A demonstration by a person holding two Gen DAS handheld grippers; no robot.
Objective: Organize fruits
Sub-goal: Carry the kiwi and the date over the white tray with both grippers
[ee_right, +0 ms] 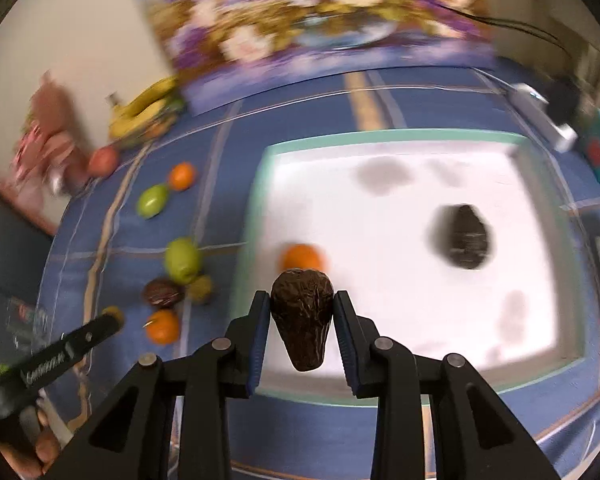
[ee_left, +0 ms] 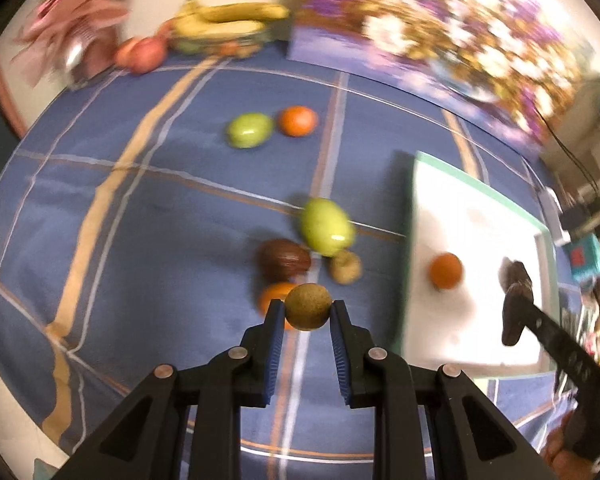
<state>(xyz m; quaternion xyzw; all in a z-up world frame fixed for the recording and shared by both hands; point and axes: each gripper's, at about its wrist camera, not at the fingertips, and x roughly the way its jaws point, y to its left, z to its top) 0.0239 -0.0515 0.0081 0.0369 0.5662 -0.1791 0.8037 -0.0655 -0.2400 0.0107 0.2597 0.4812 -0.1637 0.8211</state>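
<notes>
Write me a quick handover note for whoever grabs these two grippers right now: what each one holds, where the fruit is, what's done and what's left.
Left gripper: shut on a small round brown fruit, above the blue cloth.
Right gripper: shut on a dark avocado, over the near edge of the white tray.
Done: one orange and one dark avocado lie in the tray.
Left: both held fruits, plus those on the cloth: two green fruits, two oranges, a brown avocado, a small brownish fruit.
</notes>
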